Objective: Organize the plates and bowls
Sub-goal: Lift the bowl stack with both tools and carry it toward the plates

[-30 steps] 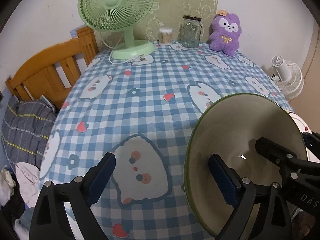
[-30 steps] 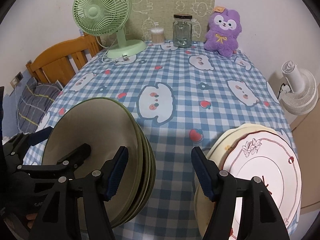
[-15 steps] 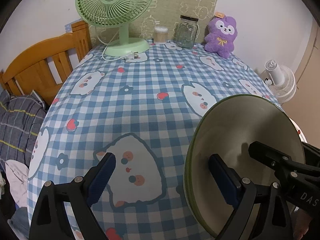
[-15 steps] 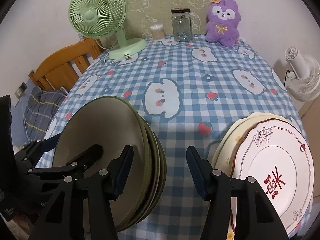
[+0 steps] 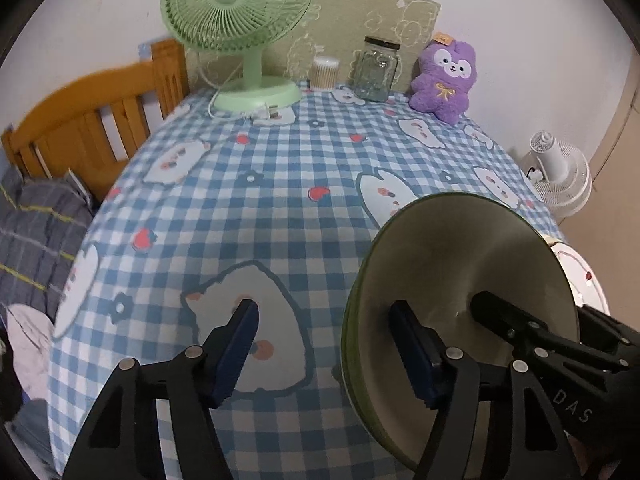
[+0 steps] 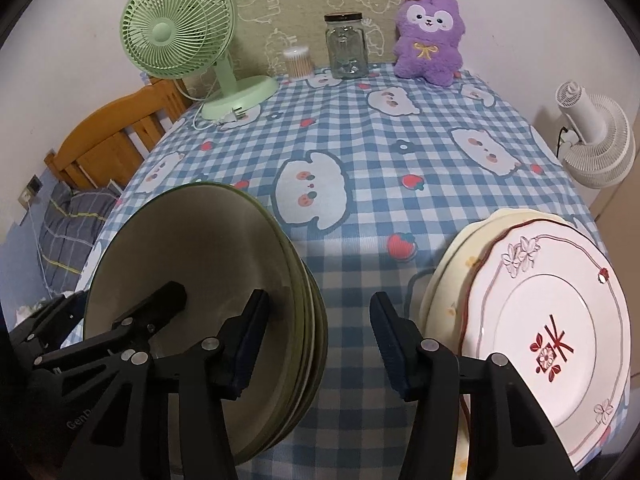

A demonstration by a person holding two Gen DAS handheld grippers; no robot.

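A stack of shallow green plates [image 6: 192,256] stands tilted on the checked tablecloth [image 6: 360,160], near the front edge. My left gripper [image 5: 324,348] straddles the stack's left rim. Its right finger lies over the top green plate [image 5: 460,264], and its jaws are closing with the pads clear of the rim. My right gripper [image 6: 318,342] straddles the opposite rim, its jaws also closing without touching. A stack of white plates [image 6: 552,340] with a red pattern leans to the right.
At the table's far edge stand a green fan [image 5: 236,12], a swab box [image 5: 325,72], a glass jar [image 5: 376,72] and a purple plush [image 5: 444,76]. A wooden bed frame [image 5: 88,120] lies left, a white floor fan [image 6: 596,136] right.
Both grippers' jaws have narrowed around the green stack's rims, the left one sharply in the last half second. The plates have not moved.
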